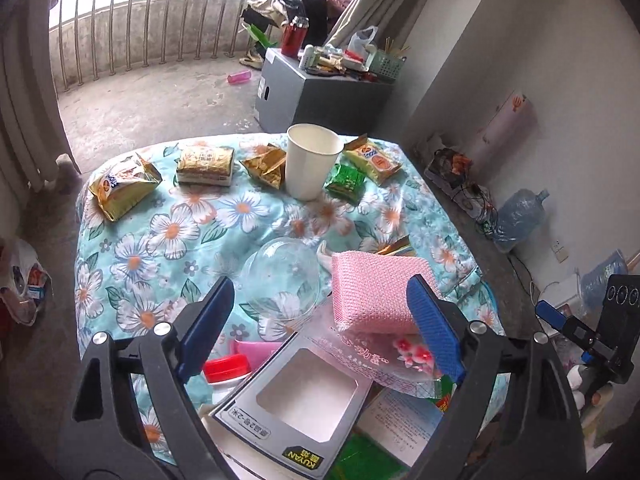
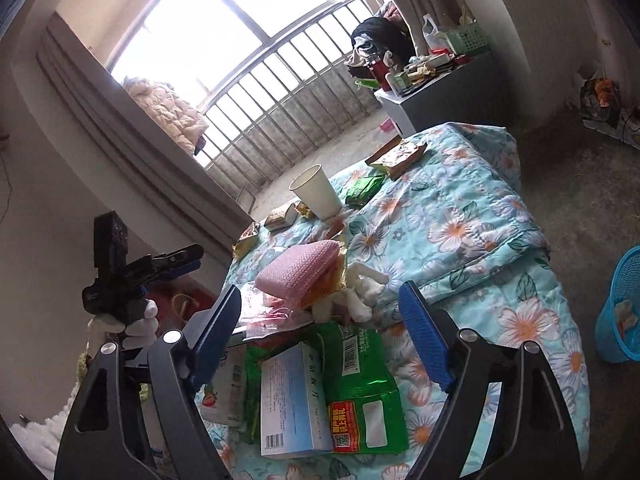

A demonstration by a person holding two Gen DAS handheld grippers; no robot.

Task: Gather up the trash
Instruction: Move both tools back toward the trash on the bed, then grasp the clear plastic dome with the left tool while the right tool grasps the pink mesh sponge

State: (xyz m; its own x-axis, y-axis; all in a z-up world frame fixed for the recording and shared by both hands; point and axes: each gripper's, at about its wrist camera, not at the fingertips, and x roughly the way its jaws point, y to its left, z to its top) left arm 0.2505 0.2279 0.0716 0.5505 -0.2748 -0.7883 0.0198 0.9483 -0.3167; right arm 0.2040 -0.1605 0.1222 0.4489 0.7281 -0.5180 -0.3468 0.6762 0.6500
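Both the left gripper (image 1: 320, 328) and right gripper (image 2: 320, 332) gape wide, empty, ribbed blue pads apart. Below lie a waffle-textured pink cloth (image 1: 374, 286); a glossy green foil packet (image 2: 362, 392); a tapered paper cup (image 1: 310, 164) stands on the floral quilt (image 1: 168, 240).

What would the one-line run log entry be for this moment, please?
left gripper: open, empty, above clear lid | right gripper: open, empty, above green packet | paper cup: upright on floral quilt

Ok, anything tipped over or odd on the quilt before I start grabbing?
Yes: the clear plastic cup lies on its side beside the pink sponge, while the white paper cup stands upright among torn-open snack wrappers.
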